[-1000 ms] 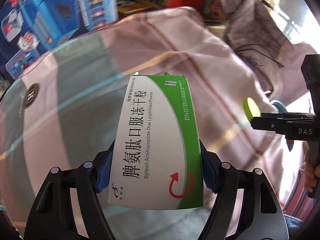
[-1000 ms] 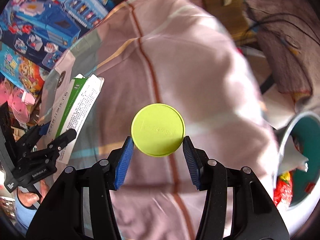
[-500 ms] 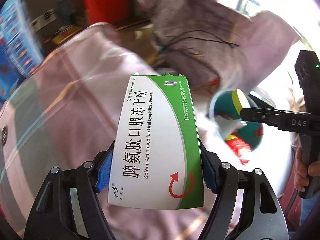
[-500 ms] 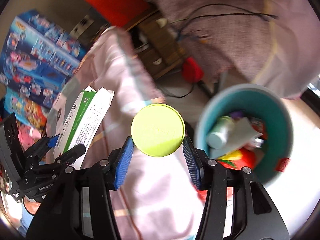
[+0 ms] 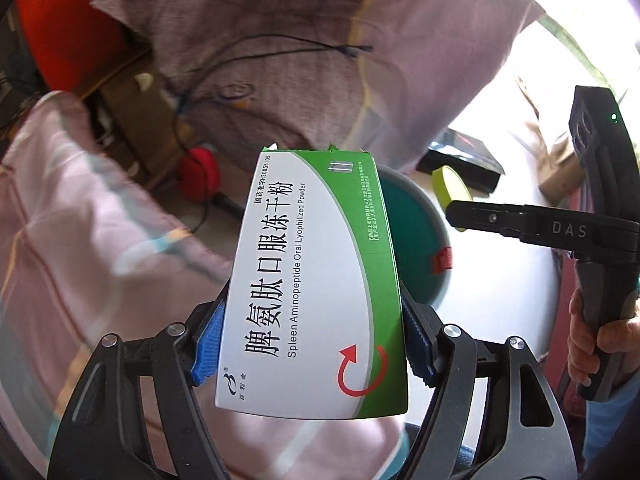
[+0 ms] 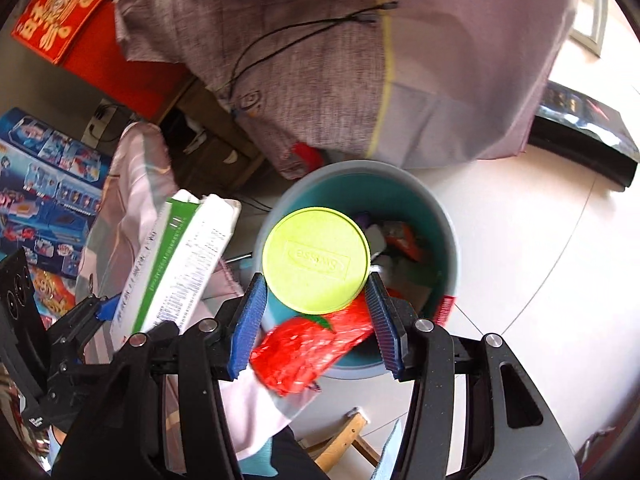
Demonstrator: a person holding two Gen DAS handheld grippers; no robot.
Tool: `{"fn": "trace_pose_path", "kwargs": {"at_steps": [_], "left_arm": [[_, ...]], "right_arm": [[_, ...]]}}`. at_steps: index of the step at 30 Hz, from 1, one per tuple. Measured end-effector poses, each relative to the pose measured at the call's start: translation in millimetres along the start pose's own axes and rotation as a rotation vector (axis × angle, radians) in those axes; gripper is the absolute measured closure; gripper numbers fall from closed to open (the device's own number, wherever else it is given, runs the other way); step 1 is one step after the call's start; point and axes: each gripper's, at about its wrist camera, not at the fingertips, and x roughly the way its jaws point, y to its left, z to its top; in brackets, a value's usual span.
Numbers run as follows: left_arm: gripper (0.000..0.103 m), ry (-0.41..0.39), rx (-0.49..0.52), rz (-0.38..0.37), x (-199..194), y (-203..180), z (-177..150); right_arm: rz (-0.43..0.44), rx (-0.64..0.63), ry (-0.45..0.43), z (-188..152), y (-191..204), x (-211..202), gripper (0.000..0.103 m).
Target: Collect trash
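My left gripper (image 5: pixel 314 344) is shut on a white and green medicine box (image 5: pixel 316 280), held upright between the blue pads. My right gripper (image 6: pixel 316 292) is shut on a round yellow-green lid (image 6: pixel 316 260), directly above the open teal trash bin (image 6: pixel 444 216). The bin holds several pieces of trash, and a red net bag (image 6: pixel 308 348) hangs over its near rim. In the left wrist view the bin (image 5: pixel 412 232) shows behind the box, with the lid (image 5: pixel 450 186) and the right gripper (image 5: pixel 456 210) beyond it. In the right wrist view the box (image 6: pixel 180 268) and left gripper (image 6: pixel 104 308) sit to the left of the bin.
A pink striped cloth (image 5: pixel 80 240) covers the surface at the left. A grey-purple fabric (image 6: pixel 340 60) with a black cable drapes behind the bin. Red packaging (image 6: pixel 64 4) and blue toy boxes (image 6: pixel 44 184) stand at the left. White floor (image 6: pixel 540 280) spreads to the right.
Both grippers have swept from above the pink cloth over to the teal bin, each still holding its item. The lid now hangs above the bin's opening.
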Motion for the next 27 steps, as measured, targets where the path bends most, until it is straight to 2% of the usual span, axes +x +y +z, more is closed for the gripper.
{"fn": "trace_pose_path", "kwargs": {"at_steps": [9,11,21,22,23,24,27], "left_arm": [[0.027,0.086,0.001,-0.063,45.0,-22.5,9.5],[0.02,0.096,-0.006,-0.056,51.7,-21.7,9.2],[0.014,0.115,-0.061,-0.064,54.1,-6.9,-2.7],[0.013,0.112,-0.064,-0.063,52.5,-6.0,-3.8],[0.012,0.111,-0.065,-0.061,51.7,-5.7,-4.0],[0.012,0.111,-0.065,-0.057,50.7,-5.5,-4.4],[0.011,0.111,-0.077,-0.048,46.6,-3.9,-6.0]], "right_arm": [[-0.008,0.02,-0.006,8.3,-10.2,1.6,0.054],[-0.009,0.019,0.002,8.4,-11.0,4.8,0.054],[-0.012,0.012,0.04,8.4,-7.0,23.1,0.053],[-0.008,0.011,0.047,8.2,-5.6,24.6,0.051],[-0.005,0.01,0.055,7.8,-4.6,26.1,0.037],[-0.006,0.008,0.057,6.8,-3.7,26.5,0.029],[-0.019,-0.002,0.055,4.3,-1.0,24.4,0.028]]}}
